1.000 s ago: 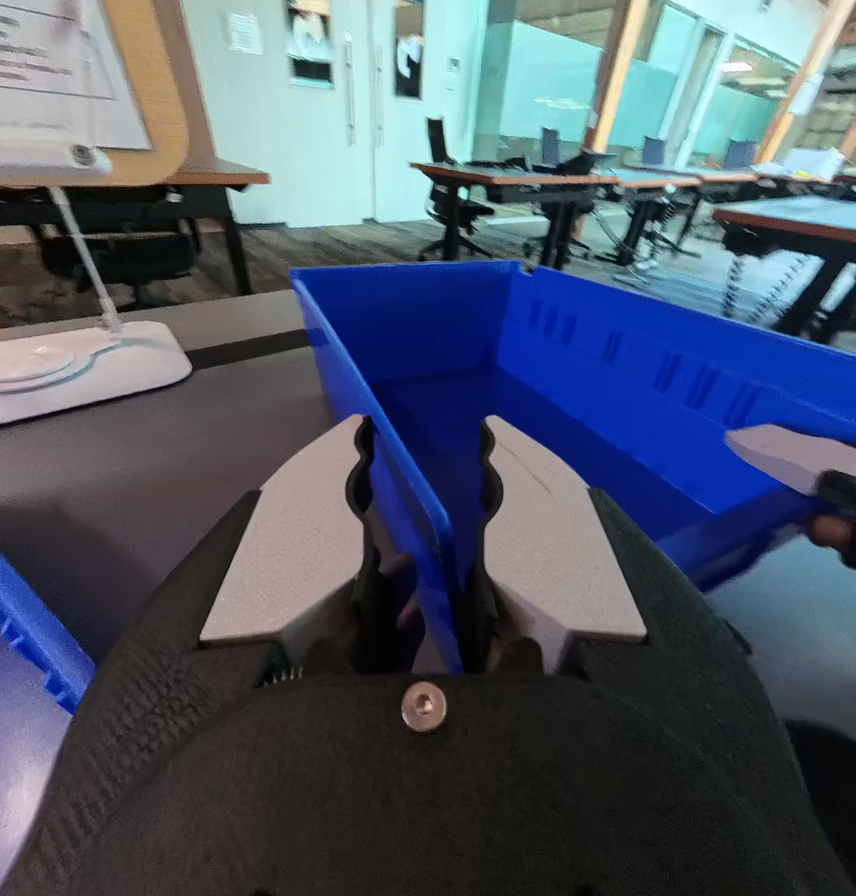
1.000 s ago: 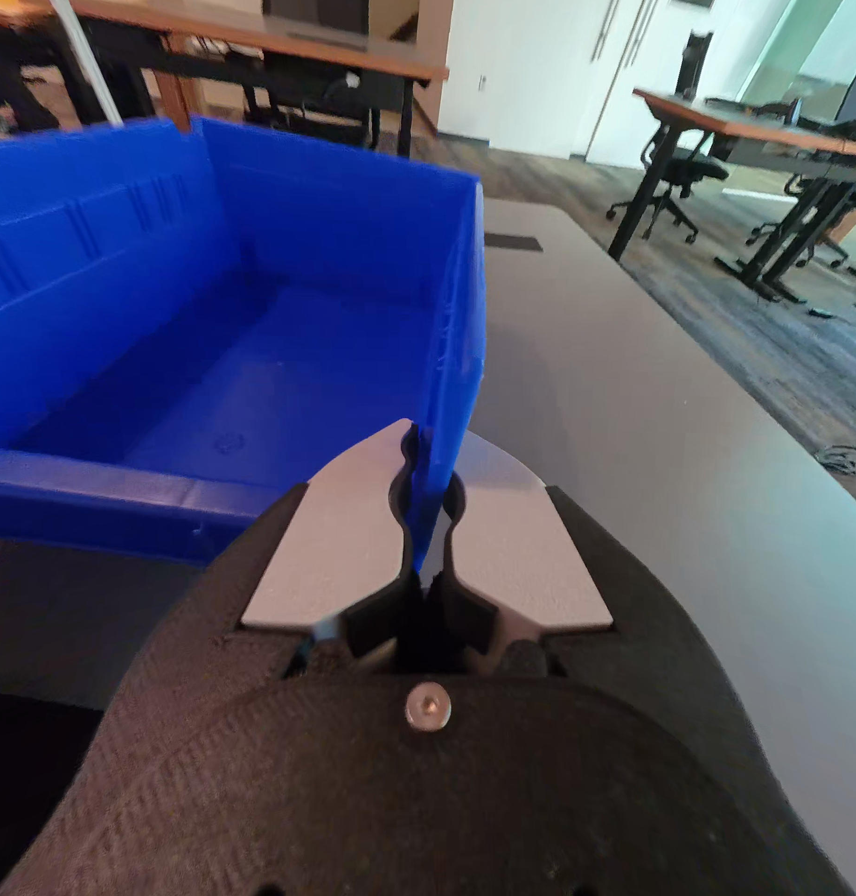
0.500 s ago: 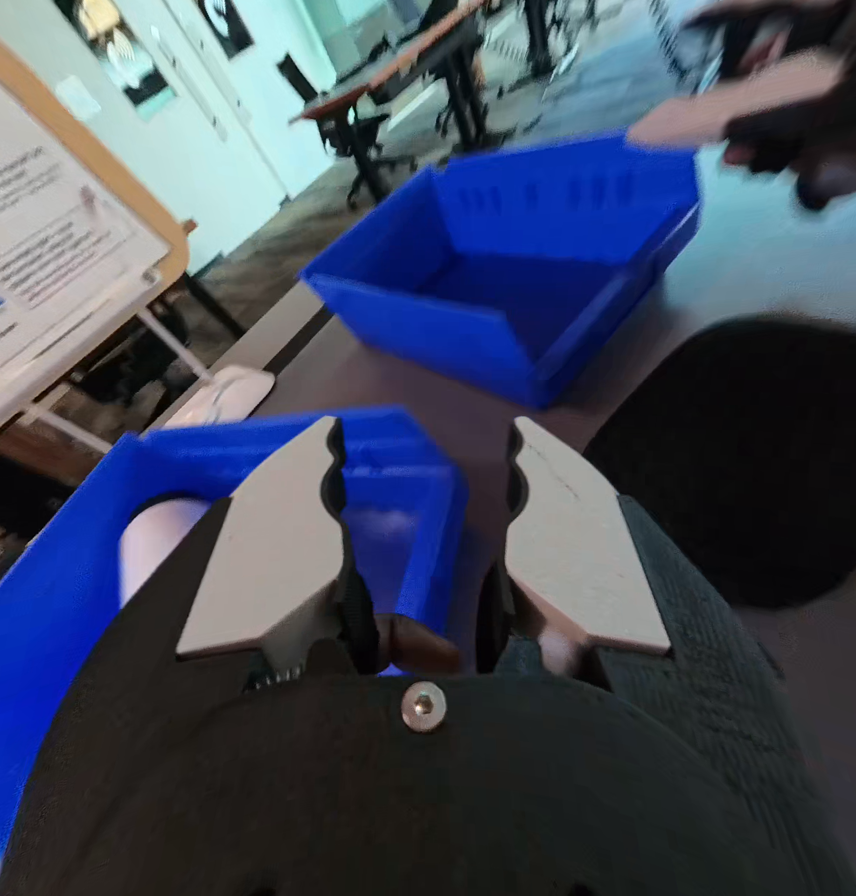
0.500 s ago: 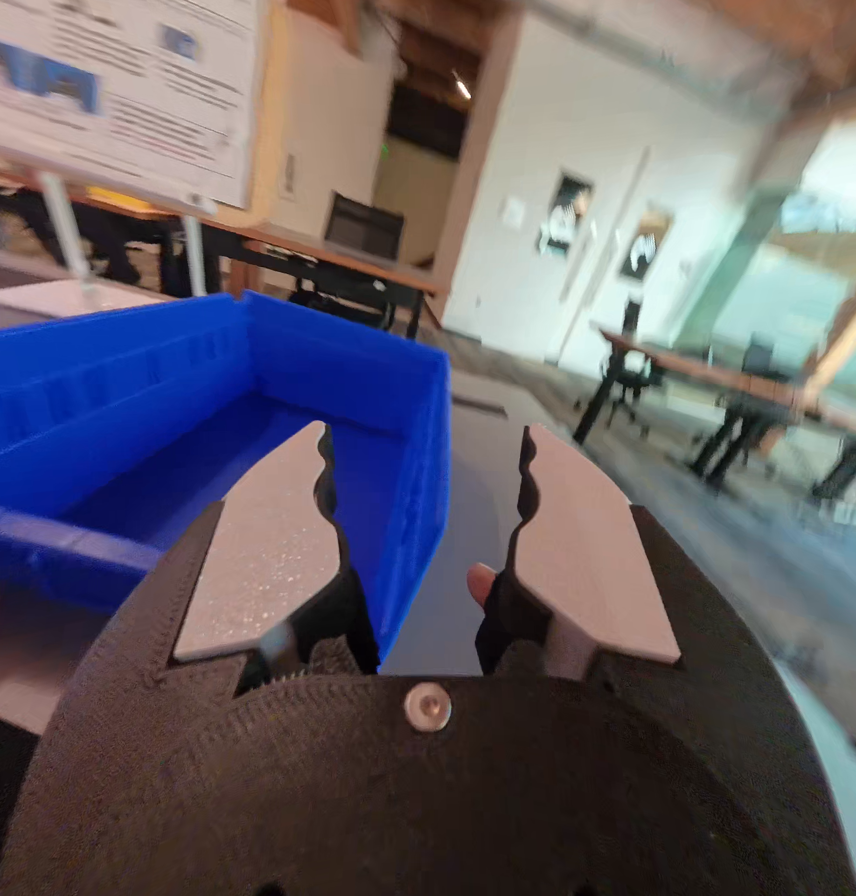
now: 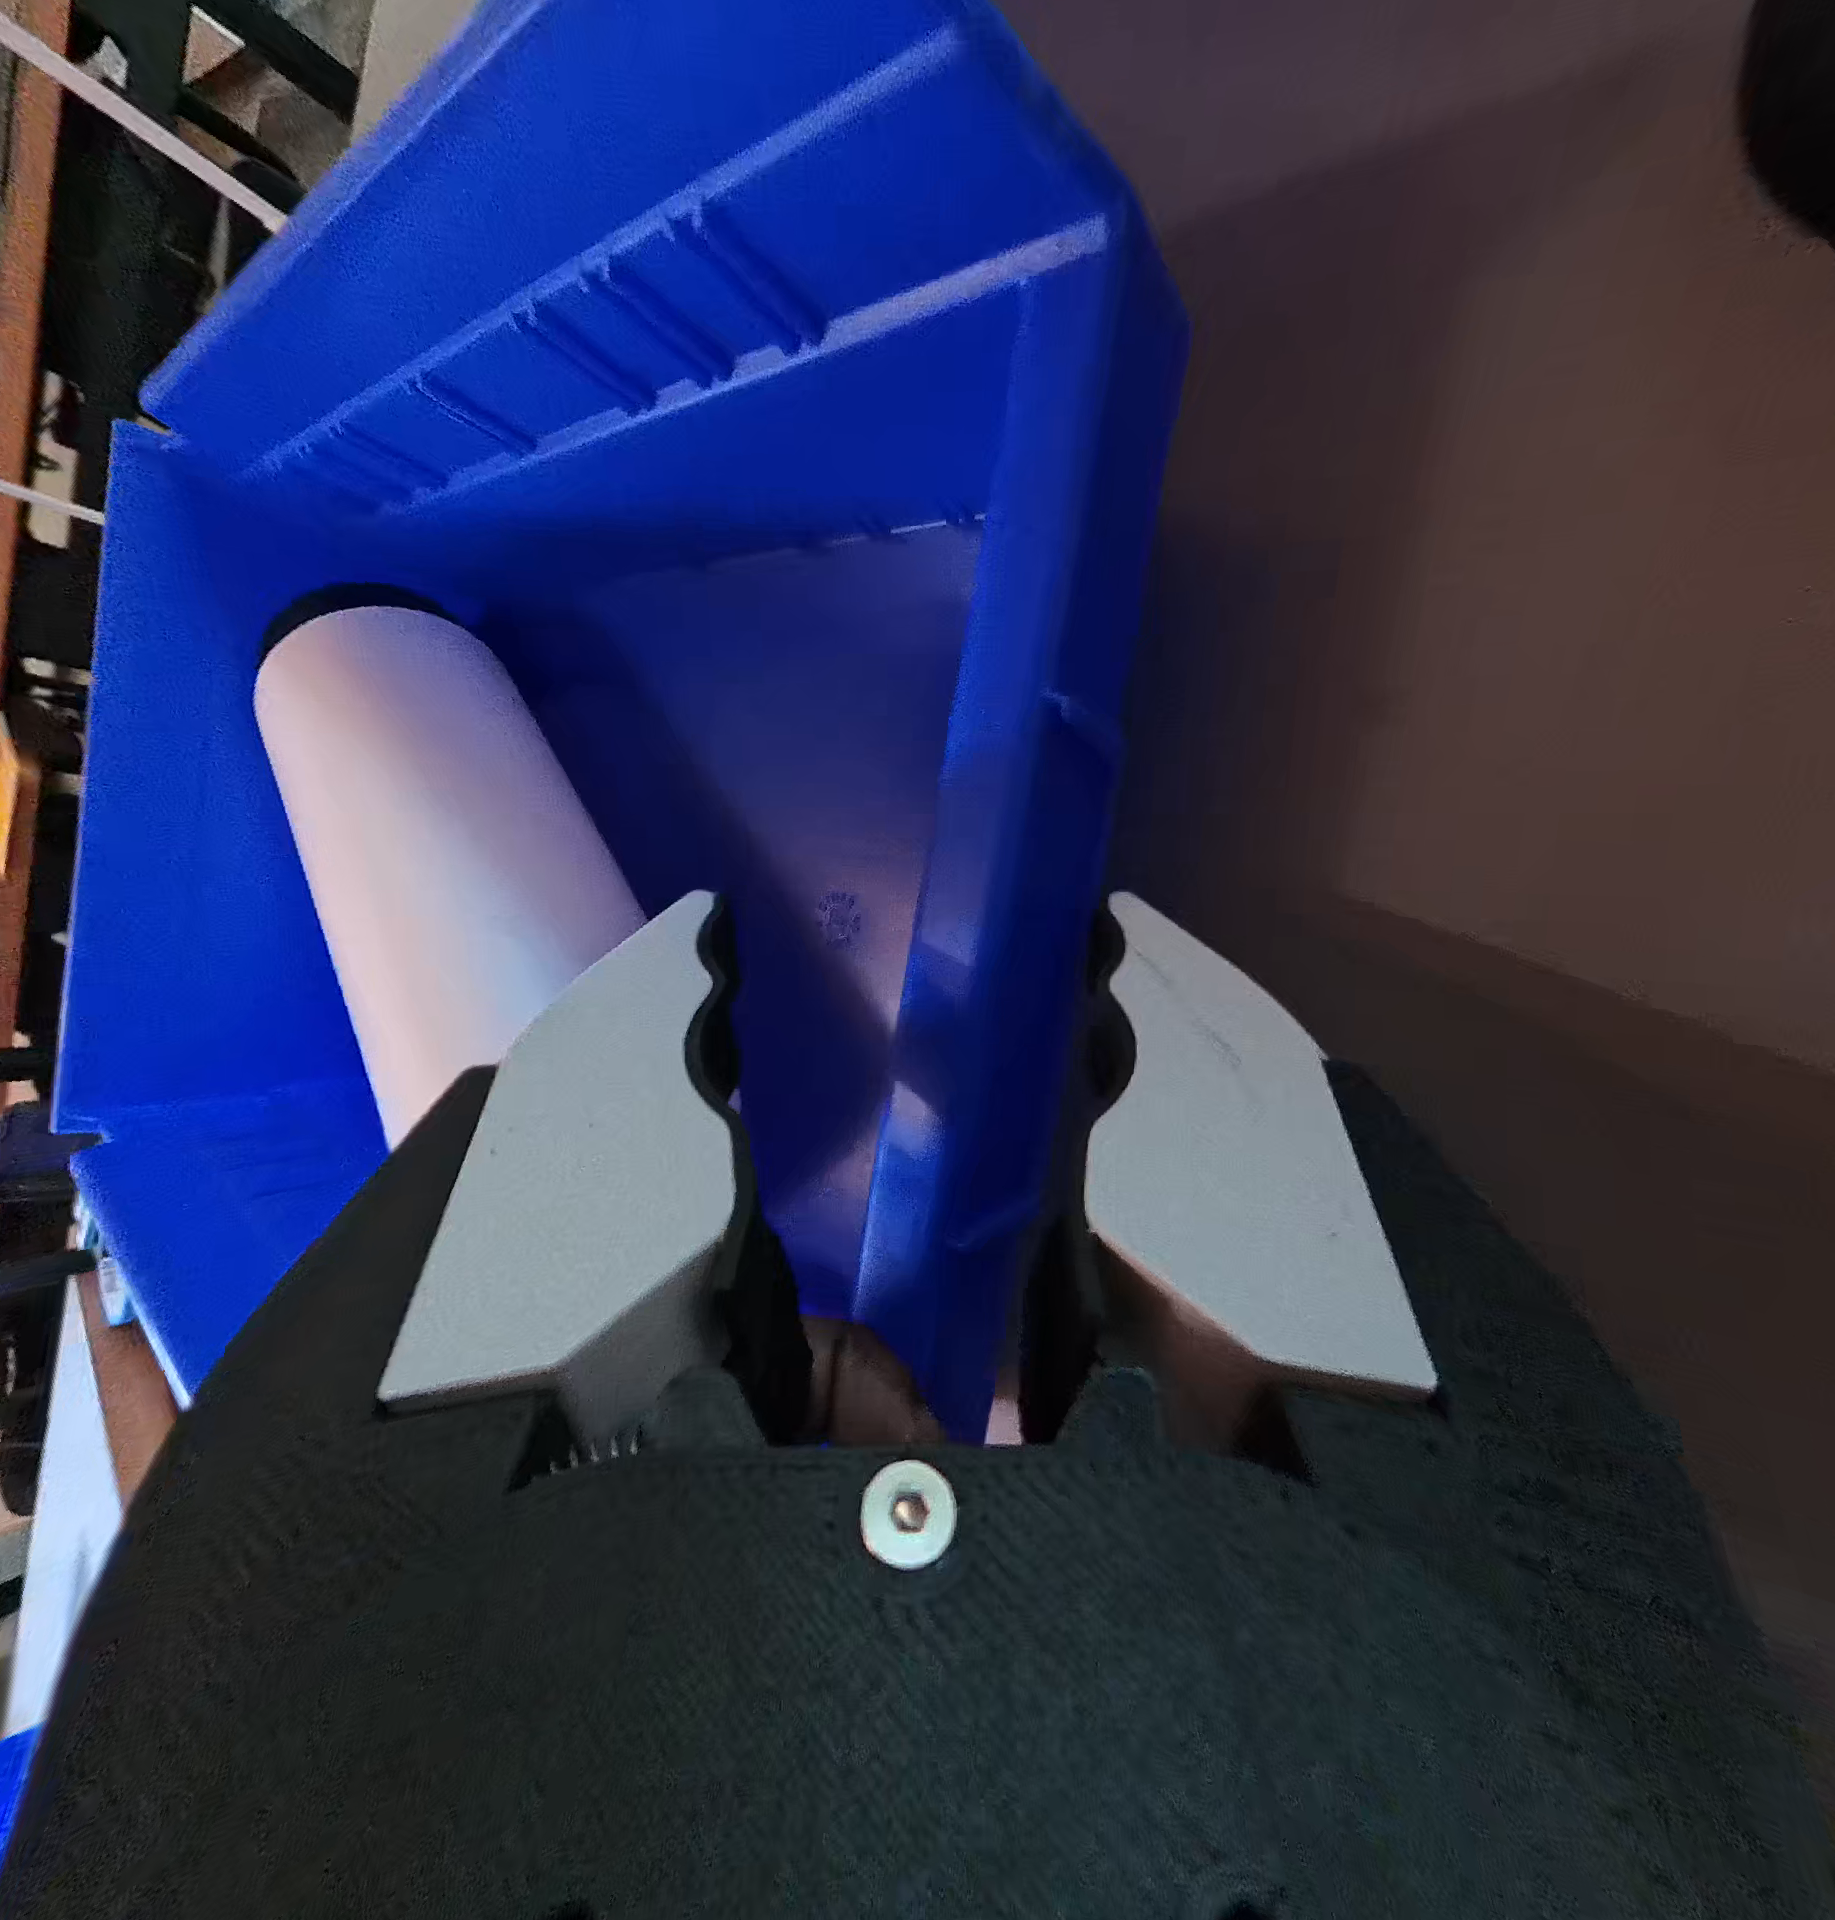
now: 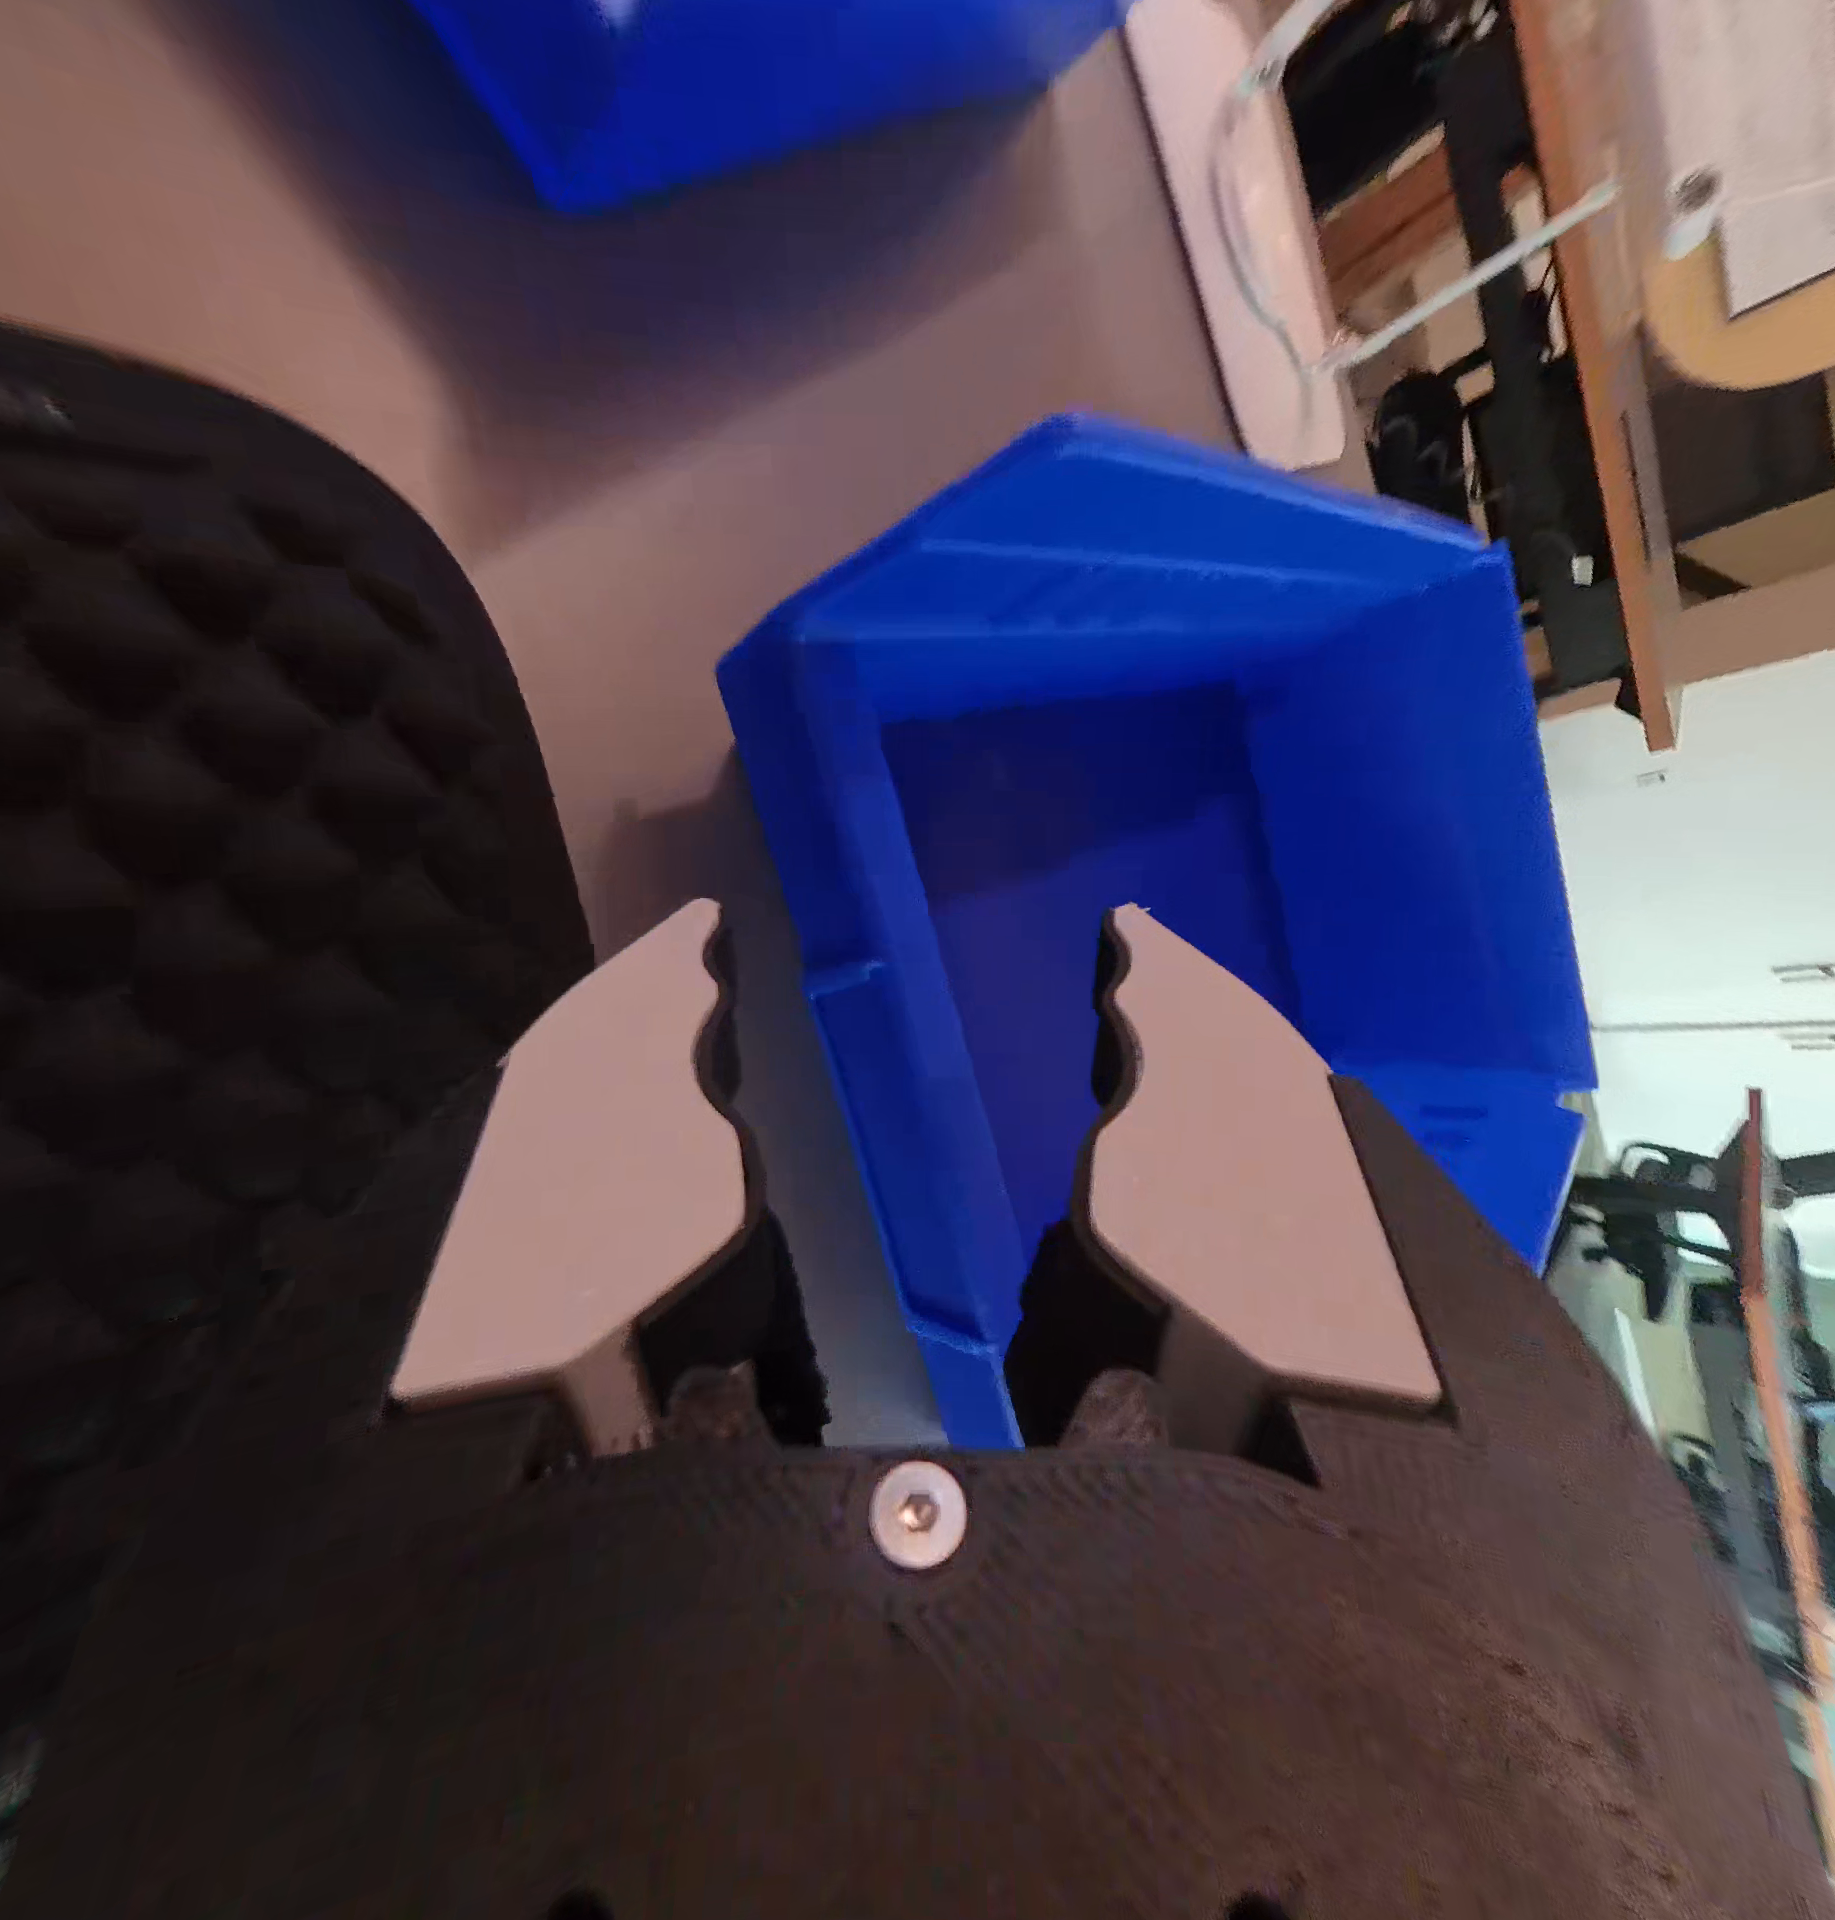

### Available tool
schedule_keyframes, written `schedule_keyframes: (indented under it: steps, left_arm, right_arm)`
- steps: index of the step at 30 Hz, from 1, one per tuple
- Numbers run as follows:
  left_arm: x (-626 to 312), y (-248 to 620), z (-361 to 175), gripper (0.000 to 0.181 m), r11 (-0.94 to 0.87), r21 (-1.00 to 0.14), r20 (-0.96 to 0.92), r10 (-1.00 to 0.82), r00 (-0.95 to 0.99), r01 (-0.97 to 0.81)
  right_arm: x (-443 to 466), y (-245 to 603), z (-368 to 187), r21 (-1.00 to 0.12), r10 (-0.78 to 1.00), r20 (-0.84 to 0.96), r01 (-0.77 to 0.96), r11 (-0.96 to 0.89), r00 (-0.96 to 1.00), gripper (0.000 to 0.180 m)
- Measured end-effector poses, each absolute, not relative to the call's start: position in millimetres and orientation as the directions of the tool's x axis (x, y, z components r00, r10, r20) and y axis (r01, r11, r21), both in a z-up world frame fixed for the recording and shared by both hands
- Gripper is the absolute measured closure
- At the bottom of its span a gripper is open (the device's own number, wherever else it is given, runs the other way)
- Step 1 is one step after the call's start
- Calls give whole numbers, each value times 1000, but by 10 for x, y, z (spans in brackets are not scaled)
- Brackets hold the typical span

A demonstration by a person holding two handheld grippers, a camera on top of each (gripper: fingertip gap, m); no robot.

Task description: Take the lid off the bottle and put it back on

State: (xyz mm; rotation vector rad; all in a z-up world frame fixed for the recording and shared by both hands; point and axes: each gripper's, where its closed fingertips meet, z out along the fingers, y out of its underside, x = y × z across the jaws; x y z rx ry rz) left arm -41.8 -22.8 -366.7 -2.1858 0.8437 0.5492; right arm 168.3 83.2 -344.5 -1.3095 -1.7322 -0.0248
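A pale pink bottle (image 5: 435,831) with a black lid (image 5: 357,603) at its far end lies on its side in a blue bin (image 5: 601,436). My left gripper (image 5: 908,935) is open, its jaws astride the bin's right wall (image 5: 1006,935), the left finger beside the bottle. My right gripper (image 6: 913,920) is open, its jaws astride the side wall (image 6: 892,987) of a blue bin (image 6: 1360,831). The bottle does not show in the right wrist view.
The bins stand on a grey table (image 5: 1515,520). A black dimpled foam pad (image 6: 217,779) lies left of the right gripper. A second blue bin (image 6: 767,94) sits farther off. A white lamp base (image 6: 1256,239) and desks lie beyond. About 25 cm separates my left fingertips from my right.
Both grippers let go of the far blue bin's walls, opened and swung over to the bin with the bottle. Each now straddles one of its walls.
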Motion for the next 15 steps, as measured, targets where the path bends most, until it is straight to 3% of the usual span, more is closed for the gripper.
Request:
schedule_keyframes:
  steps: [3,5,8,10,11,15]
  left_arm:
    - [-489,-299,-3721,125,-544,-433,-568,-454,686,-719]
    - [-555,-414,-3792,146,-574,-411,-509,-501,700,-709]
    - [-804,-526,-3815,143,-590,-420,-501,-483,718,-690]
    - [-950,-648,-3820,142,-601,-417,-476,-495,727,-682]
    - [-1010,-705,-3821,142,-600,-418,-467,-502,728,-682]
    - [-1274,-963,-3824,141,-611,-413,-449,-508,735,-675]
  right_arm:
    - [1755,962,-3569,-375,716,696,822,428,-55,120]
    - [1815,1029,-3654,-313,714,694,853,417,-95,122]
    - [1908,1123,-3766,-227,712,689,891,393,-138,125]
    - [1942,1180,-3814,-183,694,702,902,390,-158,139]
    - [1933,1163,-3836,-186,700,695,898,398,-166,146]
    - [1931,1170,-3832,-216,714,688,901,378,-135,146]
